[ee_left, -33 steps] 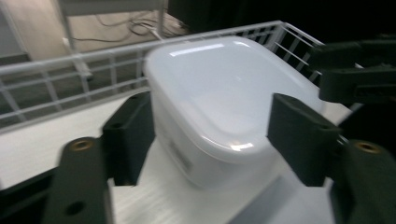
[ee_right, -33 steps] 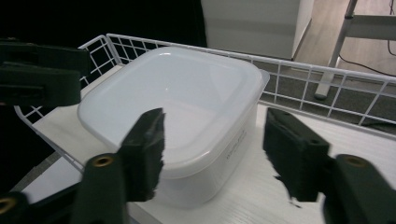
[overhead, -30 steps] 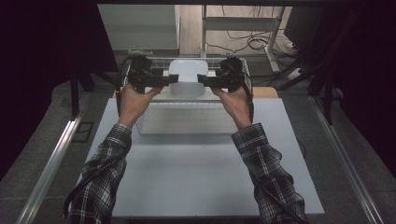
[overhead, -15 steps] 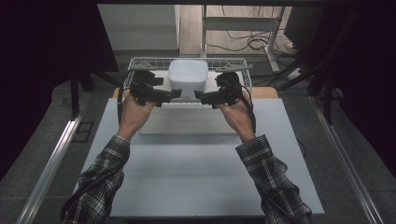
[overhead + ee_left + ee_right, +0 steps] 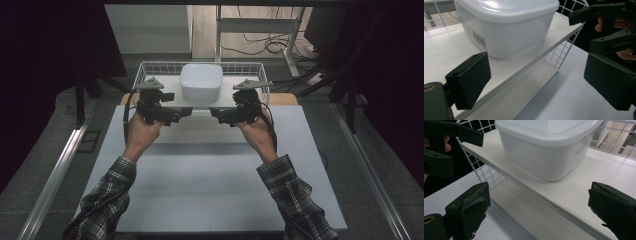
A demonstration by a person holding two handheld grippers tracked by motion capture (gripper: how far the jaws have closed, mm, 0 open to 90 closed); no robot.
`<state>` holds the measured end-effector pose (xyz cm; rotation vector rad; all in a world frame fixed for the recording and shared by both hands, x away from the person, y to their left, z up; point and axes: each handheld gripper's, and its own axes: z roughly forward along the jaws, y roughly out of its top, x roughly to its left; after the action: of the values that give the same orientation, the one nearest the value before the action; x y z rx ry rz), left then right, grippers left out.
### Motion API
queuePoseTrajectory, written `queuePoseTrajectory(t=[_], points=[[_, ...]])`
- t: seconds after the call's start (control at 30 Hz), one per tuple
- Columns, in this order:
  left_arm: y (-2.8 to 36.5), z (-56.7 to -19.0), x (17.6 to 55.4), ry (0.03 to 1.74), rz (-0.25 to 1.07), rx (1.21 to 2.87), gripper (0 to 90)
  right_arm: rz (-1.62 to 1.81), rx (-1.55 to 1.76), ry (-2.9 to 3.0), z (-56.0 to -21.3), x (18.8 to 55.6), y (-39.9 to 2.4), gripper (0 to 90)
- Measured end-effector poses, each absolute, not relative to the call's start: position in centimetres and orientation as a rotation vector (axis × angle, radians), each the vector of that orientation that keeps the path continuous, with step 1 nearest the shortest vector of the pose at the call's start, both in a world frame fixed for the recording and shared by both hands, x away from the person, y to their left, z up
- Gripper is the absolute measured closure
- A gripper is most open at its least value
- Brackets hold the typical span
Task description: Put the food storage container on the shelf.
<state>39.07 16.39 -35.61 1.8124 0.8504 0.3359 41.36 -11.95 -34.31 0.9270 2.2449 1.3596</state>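
Since a second ago both hands have drawn back and down from the box [image 5: 201,83], their jaws just opening. Now the left gripper [image 5: 186,111] and right gripper [image 5: 216,112] stand wide and empty, just in front of the box and pointing at each other. The box, white smooth plastic with rounded corners, sits on a pale board [image 5: 172,90] inside a white wire basket [image 5: 150,67].

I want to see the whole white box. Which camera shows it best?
The high view: the lidded white plastic container shows whole, on the white shelf. The left gripper view and the right gripper view show it close but cut off at the top.
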Motion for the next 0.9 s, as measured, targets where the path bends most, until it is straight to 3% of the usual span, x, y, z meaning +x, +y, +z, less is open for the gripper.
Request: queuePoseTrajectory(t=[0.9], points=[[15.4,-39.1,35.0,0.791,0.306,1.842,3.8,1.342,0.821,2.307,-36.6,37.7,-12.1,3.6]])
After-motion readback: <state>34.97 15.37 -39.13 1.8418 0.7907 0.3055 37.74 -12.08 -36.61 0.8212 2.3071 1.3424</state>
